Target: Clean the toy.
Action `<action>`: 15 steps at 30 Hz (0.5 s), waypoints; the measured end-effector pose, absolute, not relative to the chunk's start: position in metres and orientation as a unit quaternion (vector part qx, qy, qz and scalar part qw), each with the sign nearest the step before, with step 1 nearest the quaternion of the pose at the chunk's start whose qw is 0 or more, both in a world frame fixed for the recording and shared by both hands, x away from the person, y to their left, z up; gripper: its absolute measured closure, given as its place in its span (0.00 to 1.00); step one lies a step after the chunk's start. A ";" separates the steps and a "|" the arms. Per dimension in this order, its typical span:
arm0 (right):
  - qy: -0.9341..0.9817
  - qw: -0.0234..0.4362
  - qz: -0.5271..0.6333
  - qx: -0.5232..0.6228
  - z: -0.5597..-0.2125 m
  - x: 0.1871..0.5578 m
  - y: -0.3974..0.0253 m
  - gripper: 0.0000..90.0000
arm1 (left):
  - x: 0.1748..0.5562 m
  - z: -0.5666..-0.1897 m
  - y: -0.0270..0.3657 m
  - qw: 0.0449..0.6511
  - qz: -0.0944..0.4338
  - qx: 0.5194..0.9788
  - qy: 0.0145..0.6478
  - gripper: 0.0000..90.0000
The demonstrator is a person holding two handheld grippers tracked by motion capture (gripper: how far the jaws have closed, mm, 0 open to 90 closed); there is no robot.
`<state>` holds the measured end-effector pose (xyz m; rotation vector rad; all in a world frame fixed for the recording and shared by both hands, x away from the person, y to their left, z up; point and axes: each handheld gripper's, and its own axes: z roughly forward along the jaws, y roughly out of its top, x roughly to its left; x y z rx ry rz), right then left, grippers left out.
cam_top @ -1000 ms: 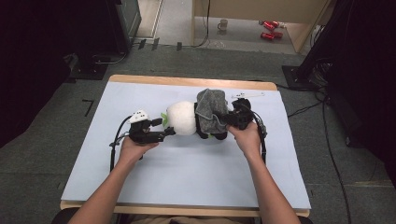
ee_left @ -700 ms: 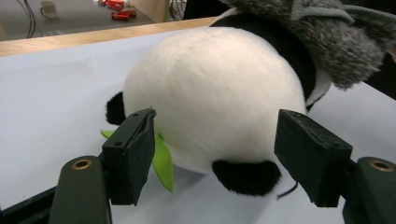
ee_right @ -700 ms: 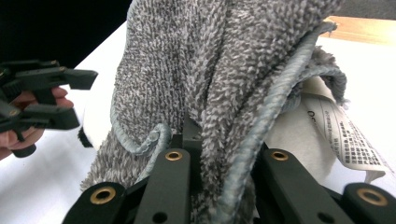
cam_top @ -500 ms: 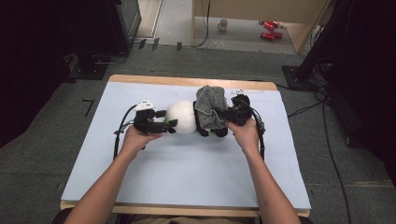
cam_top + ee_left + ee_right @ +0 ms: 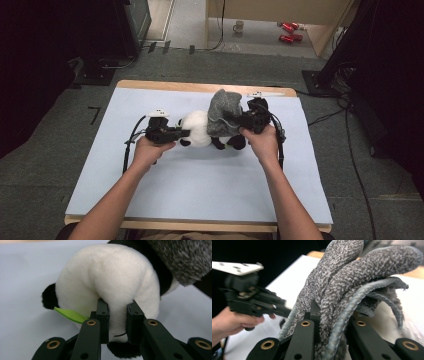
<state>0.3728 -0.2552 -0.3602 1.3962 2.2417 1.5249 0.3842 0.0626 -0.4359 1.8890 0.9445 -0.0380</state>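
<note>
On the blue mat, left gripper (image 5: 117, 325) pinches the fluffy white panda plush (image 5: 110, 282); right gripper (image 5: 329, 327) clamps the grey knit cloth (image 5: 347, 282), hiding its head.

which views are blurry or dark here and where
High view: even light on the table, surroundings fall to black. Left gripper view: plush panda soft, left tool sharper. Right gripper view: grey cloth crisp near the right tool, the other tool farther off blurred.
</note>
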 end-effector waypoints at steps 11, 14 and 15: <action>0.751 0.007 0.536 0.386 -0.328 0.335 -0.224 0.89 | 0.363 -0.427 0.074 0.482 -0.038 0.766 0.423 0.84; 0.758 -0.011 0.533 0.375 -0.339 0.328 -0.211 0.89 | 0.367 -0.432 0.071 0.485 -0.039 0.761 0.429 0.83; 0.762 -0.015 0.530 0.372 -0.345 0.328 -0.207 0.89 | 0.368 -0.432 0.070 0.485 -0.039 0.761 0.430 0.83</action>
